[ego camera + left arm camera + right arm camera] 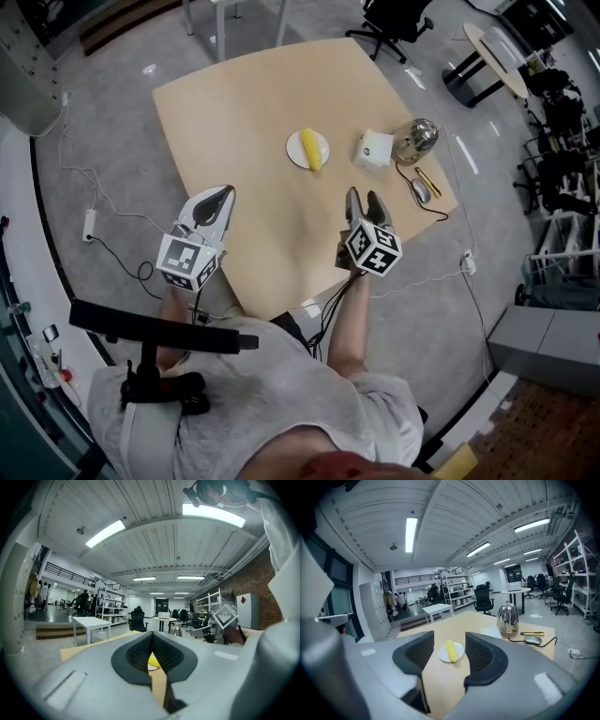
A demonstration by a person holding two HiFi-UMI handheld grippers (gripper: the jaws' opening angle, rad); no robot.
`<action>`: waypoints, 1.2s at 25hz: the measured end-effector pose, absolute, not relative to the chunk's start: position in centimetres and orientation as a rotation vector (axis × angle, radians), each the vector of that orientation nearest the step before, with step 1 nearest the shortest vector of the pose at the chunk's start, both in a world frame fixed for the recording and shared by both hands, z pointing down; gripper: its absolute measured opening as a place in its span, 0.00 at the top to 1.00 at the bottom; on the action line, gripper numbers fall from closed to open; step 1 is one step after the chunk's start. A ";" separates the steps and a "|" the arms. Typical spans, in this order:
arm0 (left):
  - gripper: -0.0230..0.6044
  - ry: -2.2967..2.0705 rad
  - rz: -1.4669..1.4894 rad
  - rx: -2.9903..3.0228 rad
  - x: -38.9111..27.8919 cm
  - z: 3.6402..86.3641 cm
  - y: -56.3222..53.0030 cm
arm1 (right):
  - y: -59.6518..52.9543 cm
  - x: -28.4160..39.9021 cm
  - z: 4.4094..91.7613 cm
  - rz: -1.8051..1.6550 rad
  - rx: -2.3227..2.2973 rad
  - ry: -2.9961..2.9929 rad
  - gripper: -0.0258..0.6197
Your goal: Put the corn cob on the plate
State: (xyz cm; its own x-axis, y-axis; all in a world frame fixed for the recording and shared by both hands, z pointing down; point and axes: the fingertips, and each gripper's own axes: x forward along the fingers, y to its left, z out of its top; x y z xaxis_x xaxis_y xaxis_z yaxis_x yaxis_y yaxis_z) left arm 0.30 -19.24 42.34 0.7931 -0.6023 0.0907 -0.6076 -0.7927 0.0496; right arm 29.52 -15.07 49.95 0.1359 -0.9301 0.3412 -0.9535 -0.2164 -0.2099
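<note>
Ribbed right gripper (364,202) gapes empty (left gripper (225,194) closed); yellow corn cob (310,149) on round plate (292,150)

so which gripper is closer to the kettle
Right. The right gripper hovers over the table's near side, short of the kettle; the left gripper hangs at the table's left edge, past the plate.

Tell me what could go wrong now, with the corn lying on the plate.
The corn cob lies loose and nearly spans the small plate, so a bump to the table might roll it off. The open right gripper is near the mouse cable, and a sideways swing could snag it.
</note>
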 end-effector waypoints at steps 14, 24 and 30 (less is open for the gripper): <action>0.93 -0.836 0.064 2.984 1.4 41.3 -15.8 | -7.3 28.1 48.0 0.571 2.443 -1.882 0.64; 0.93 -0.729 0.040 3.034 2.1 40.3 -13.0 | -1.8 27.0 46.0 0.490 2.545 -1.819 0.68; 0.93 -0.681 0.023 3.056 2.5 39.7 -11.7 | 0.8 26.3 45.1 0.475 2.587 -1.811 0.71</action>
State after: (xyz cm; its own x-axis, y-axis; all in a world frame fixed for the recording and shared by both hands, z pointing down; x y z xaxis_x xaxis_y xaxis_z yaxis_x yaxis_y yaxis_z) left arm 2.48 -11.67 39.66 0.9054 -0.4243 0.0164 -0.4244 -0.9054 0.0075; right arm 26.26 0.81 45.06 0.3134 -0.9258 0.2115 -0.9103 -0.3563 -0.2107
